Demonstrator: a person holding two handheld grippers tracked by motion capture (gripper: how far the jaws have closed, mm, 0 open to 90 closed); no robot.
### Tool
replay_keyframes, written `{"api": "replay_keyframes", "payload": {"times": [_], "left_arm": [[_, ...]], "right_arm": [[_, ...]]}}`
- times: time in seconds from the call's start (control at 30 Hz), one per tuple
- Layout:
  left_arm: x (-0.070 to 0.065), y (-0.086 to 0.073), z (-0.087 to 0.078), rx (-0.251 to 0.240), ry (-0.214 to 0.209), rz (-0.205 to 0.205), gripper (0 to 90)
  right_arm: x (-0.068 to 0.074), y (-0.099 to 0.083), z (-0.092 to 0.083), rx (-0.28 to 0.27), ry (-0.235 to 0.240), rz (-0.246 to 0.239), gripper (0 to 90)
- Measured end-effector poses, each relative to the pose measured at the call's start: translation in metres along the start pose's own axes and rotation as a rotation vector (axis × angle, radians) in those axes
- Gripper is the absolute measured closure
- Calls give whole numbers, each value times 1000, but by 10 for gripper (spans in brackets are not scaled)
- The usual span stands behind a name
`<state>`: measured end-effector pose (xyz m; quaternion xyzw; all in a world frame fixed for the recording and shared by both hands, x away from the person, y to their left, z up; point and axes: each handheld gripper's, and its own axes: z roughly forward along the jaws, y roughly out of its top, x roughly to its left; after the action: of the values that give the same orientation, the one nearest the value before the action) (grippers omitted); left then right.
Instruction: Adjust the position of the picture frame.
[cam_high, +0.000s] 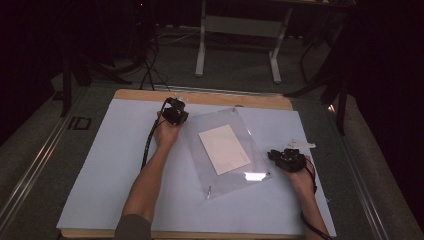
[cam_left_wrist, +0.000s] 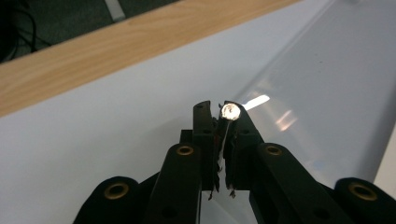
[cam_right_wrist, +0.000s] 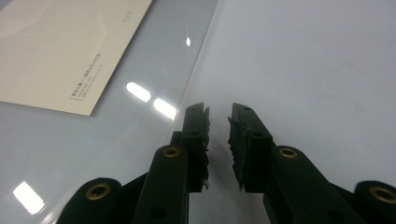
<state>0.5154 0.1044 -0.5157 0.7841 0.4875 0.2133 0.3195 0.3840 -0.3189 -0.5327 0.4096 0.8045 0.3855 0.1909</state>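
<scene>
A clear plastic sheet lies slanted on the white board, with a cream printed card in its middle. By the sheet's far left corner my left gripper is shut on a small metal pin with a shiny round head; in the left gripper view the gripper hangs over the white board beside the clear sheet. At the sheet's right edge my right gripper stands open. In the right gripper view its jaws have nothing between them, and the sheet's edge and the card lie to their left.
The white board rests on a wooden table whose edge shows at the back. A small metal pin sits at the sheet's near corner. Small white bits lie beyond the right hand. Dark floor and table legs lie beyond.
</scene>
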Motion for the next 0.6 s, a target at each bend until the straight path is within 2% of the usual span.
{"api": "replay_keyframes", "payload": {"times": [0.03,0.07,0.13,0.17,0.23,0.27,0.3,0.43,0.6], "left_arm": [[0,0,0,0,0,0,845],[2,-5,2,-25,-11,-25,845],[1,-6,2,-31,-15,-10,830],[1,-7,1,-28,-29,-9,768],[1,-8,-1,-31,-30,-10,617],[0,-12,-8,-60,-26,-24,617],[1,-14,-11,-67,-36,-36,587],[-2,-29,-30,-130,-65,-76,567],[-12,-50,-54,-168,-168,-82,555]], "right_arm": [[0,0,0,0,0,0,759],[0,0,0,2,-1,-2,759],[-1,-1,1,7,1,1,756],[-1,-1,2,9,0,1,751],[-1,-1,2,9,0,0,750],[0,-1,3,9,-1,-2,746],[0,-1,2,8,-2,0,740],[1,-1,2,7,-3,-1,737],[3,-1,3,11,2,-2,731]]}}
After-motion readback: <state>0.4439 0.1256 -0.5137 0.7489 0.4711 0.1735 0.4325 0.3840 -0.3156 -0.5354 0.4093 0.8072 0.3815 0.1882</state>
